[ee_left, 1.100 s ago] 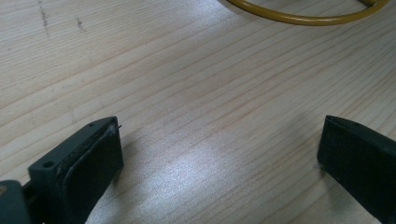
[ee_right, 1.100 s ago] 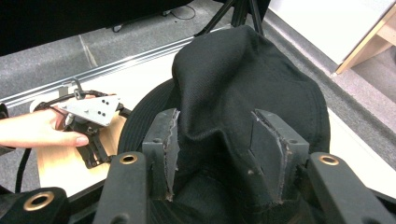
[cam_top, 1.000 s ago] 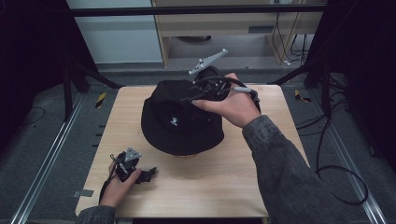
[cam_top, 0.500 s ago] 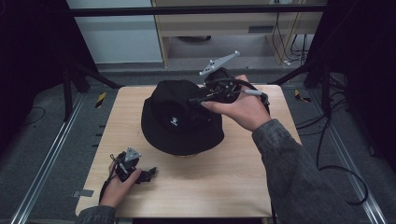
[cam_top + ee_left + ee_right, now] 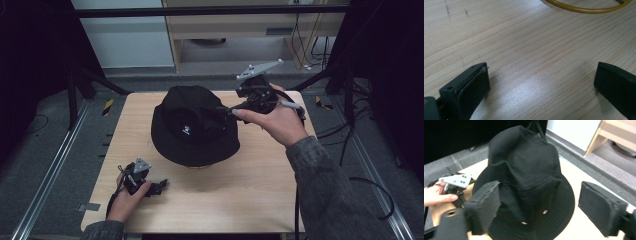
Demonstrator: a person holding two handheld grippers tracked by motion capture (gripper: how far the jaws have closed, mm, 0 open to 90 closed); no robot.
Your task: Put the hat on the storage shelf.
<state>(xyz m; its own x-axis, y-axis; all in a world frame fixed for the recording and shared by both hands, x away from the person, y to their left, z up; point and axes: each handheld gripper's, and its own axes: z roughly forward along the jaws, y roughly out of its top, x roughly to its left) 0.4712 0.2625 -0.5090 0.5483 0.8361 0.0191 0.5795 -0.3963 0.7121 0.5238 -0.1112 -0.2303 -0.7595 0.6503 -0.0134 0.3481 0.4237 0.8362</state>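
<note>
A black bucket hat with a small white logo sits crown up in the middle of the wooden table. My right gripper hovers at the hat's right side and points at the crown. Its jaws have just been opening and now stand wide apart. In the right gripper view the hat lies beyond the right gripper, and neither pad touches it. My left gripper rests on the table near the front left corner. The left gripper stands open over bare wood.
A thin yellow hoop lies on the wood ahead of the left gripper. Dark frame legs and floor rails flank the table, and cables hang off its right side. A pale cabinet stands behind the table.
My right hand has drawn the gripper to the right, off the hat's crown, and its jaws have spread apart. The crown now shows a crease. The left hand has stayed still.
</note>
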